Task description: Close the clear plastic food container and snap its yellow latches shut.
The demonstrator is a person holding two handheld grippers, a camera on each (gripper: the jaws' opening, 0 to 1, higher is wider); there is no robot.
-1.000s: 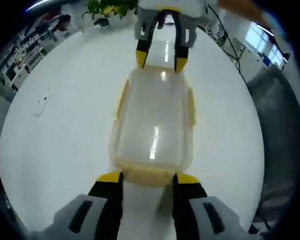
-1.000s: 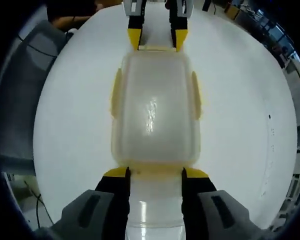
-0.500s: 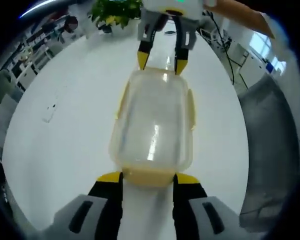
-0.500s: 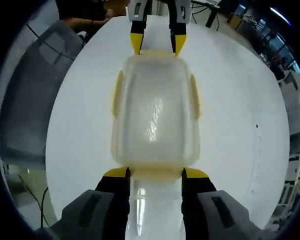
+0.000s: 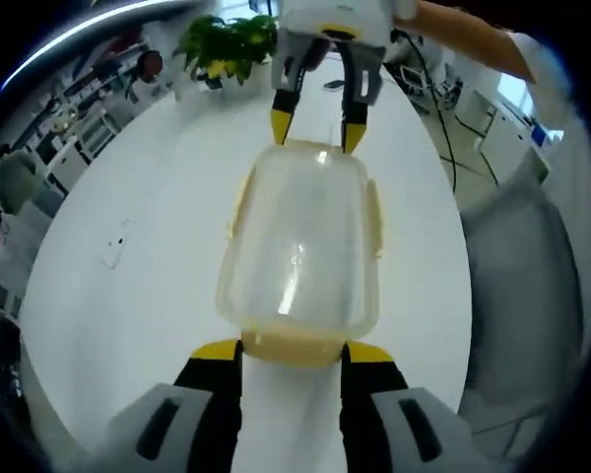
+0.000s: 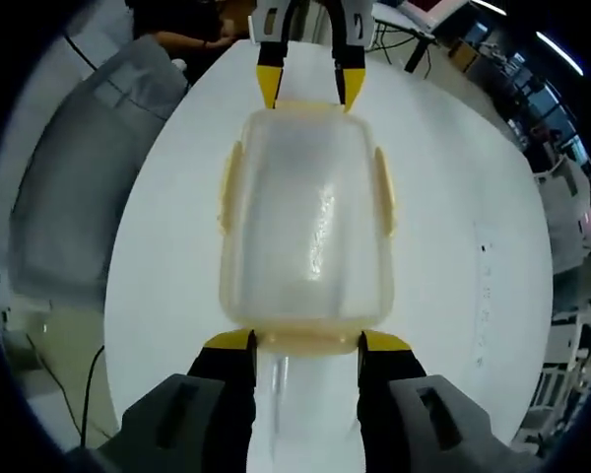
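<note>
White round table (image 5: 128,296) bears lidded container (image 5: 300,251); both grippers seemingly gape, flanking its ends

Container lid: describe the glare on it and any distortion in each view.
Left gripper view: a bright streak of glare runs down the container lid; fisheye bends the white table edge into a curve. Right gripper view: a similar streak sits at the lid's centre, and the table edge bows too.

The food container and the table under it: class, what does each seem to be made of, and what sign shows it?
Food container: looks like cloudy, see-through plastic; the pale table shows through it and a light glints off its lid. Its yellow latches look like opaque plastic. Table: smooth, white and faintly glossy, perhaps laminate; the material itself cannot be told.
</note>
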